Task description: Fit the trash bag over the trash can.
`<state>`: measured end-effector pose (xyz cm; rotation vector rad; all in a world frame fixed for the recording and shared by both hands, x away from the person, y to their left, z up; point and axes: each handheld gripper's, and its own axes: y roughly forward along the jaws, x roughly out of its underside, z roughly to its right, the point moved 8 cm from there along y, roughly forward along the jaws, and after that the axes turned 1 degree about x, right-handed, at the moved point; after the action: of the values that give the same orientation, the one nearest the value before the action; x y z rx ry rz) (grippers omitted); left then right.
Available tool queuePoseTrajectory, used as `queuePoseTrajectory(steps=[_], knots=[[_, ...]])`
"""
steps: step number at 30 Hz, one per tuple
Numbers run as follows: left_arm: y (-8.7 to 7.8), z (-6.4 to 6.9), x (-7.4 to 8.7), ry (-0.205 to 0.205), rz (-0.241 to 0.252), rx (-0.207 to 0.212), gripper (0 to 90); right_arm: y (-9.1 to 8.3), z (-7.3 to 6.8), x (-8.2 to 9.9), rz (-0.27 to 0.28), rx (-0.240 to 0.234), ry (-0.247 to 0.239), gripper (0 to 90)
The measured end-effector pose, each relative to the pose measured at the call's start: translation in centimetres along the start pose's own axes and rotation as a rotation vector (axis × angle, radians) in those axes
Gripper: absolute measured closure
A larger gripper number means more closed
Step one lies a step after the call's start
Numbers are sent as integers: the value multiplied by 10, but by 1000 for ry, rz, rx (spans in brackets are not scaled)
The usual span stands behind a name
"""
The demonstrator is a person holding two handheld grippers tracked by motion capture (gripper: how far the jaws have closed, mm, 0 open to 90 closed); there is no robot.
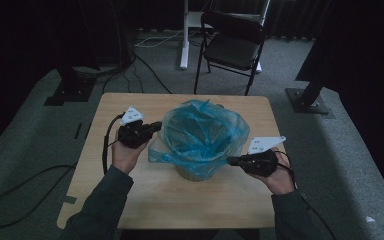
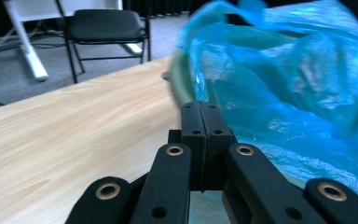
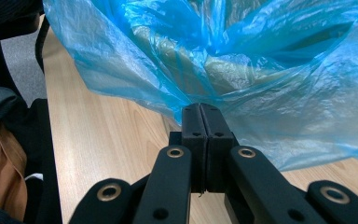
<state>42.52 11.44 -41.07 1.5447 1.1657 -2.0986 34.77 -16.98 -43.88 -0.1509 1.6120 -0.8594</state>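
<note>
A blue plastic bag (image 1: 202,132) lines a round bin (image 1: 194,173) at the middle of the wooden table (image 1: 180,200). My left gripper (image 1: 156,125) sits at the bag's left edge with its jaws shut. In the left gripper view the left gripper (image 2: 200,106) has its tips against the blue bag (image 2: 284,84) and the bin's rim (image 2: 182,79); no film shows in the seam. My right gripper (image 1: 230,160) is at the bag's right lower edge. In the right gripper view the right gripper (image 3: 200,106) is shut, and the bag's film (image 3: 261,70) gathers into its tips.
A black folding chair (image 1: 232,42) stands beyond the table's far edge, beside a white stand leg (image 1: 184,35). Dark stand bases (image 1: 70,90) (image 1: 307,100) flank the table on grey carpet. A cable (image 1: 25,185) trails on the floor at left.
</note>
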Motion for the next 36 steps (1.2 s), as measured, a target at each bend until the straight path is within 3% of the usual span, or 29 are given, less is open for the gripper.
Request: queuePoseTrajectory(steps=[1, 11, 12, 15, 18, 21, 25, 30, 36], knots=[[1, -9, -2, -12, 2, -20, 896, -1, 1, 0, 0, 1, 0, 894], [10, -46, -5, -82, 4, -99, 897, -5, 6, 4, 5, 15, 14, 894], [11, -55, -5, -103, 6, -119, 897, -6, 8, 6, 3, 21, 22, 894], [12, -65, -4, -137, 8, -138, 897, -7, 10, 8, 1, 29, 30, 894], [12, -67, -4, -143, 8, -138, 897, -10, 12, 9, 5, 32, 34, 886], [12, -64, -4, -131, 14, -129, 896, -15, 14, 5, 31, 54, 38, 780], [11, -64, -5, -127, 19, -128, 896, -24, 17, -3, 86, 66, 56, 713], [12, -62, -5, -123, 19, -125, 896, -27, 24, -10, 119, 111, 89, 661], [15, -60, -4, -115, 16, -123, 896, -16, 42, -27, 152, 212, 152, 624]])
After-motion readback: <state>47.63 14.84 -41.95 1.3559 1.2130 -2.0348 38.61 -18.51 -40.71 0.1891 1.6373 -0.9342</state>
